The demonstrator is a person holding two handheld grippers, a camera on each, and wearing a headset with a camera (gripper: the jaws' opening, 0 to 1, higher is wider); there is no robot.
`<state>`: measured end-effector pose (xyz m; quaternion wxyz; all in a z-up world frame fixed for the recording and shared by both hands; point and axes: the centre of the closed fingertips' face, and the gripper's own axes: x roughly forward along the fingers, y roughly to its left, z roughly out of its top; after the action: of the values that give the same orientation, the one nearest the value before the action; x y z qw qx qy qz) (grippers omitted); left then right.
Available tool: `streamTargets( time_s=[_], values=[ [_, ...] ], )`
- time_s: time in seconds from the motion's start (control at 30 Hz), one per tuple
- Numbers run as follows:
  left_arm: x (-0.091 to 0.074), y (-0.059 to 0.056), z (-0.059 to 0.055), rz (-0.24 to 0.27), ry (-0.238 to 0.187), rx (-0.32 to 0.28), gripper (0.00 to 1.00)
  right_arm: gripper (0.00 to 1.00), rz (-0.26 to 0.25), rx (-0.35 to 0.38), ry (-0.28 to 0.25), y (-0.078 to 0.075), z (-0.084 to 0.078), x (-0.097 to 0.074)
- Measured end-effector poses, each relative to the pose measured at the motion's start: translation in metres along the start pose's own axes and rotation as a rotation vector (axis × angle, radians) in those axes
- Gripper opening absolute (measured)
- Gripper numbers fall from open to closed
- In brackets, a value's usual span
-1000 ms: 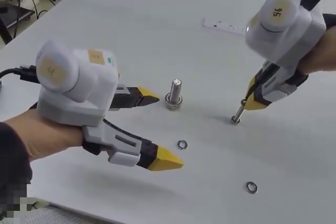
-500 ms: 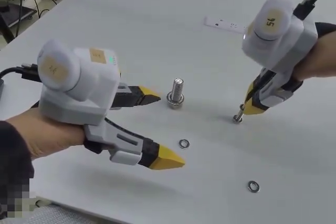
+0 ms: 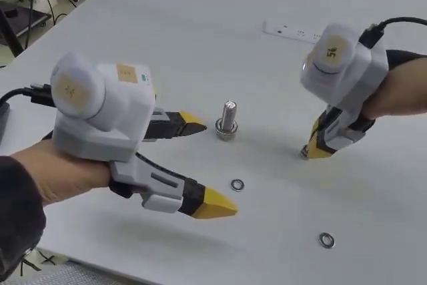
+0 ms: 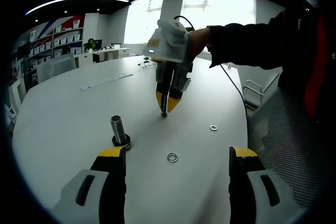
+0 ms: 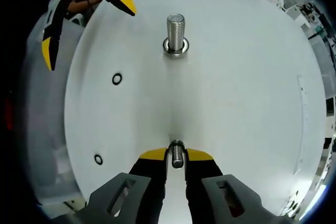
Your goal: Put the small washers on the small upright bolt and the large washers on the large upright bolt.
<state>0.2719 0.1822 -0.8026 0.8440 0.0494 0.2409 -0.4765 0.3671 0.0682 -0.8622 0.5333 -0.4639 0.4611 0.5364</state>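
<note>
Spanning the head view, the white table (image 3: pixel 200 25) carries everything. The left gripper (image 3: pixel 215 166) stays at lower left, jaws wide apart. The right gripper (image 3: pixel 313 152), at centre right, has dropped lower than a second ago. Its jaws are clamped narrowly on the small bolt (image 5: pixel 177 156), now almost hidden behind its tips. The large bolt (image 3: pixel 228 119) stands upright mid-frame. A washer (image 3: pixel 237 185) lies flat below it, and a second washer (image 3: pixel 326 239) lies at lower right.

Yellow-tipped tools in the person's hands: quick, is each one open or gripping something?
Left tool: open, holding nothing.
Right tool: closed on the small upright silver metal bolt.
</note>
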Motion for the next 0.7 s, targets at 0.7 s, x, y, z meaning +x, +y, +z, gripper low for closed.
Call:
streamTargets(
  time_s=[0.7],
  values=[
    [-0.0017, -0.0002, -0.0013, 0.004, 0.002, -0.003, 0.8, 0.16, -0.011, -0.007, 0.007, 0.0026, -0.0009, 0.0041]
  ],
)
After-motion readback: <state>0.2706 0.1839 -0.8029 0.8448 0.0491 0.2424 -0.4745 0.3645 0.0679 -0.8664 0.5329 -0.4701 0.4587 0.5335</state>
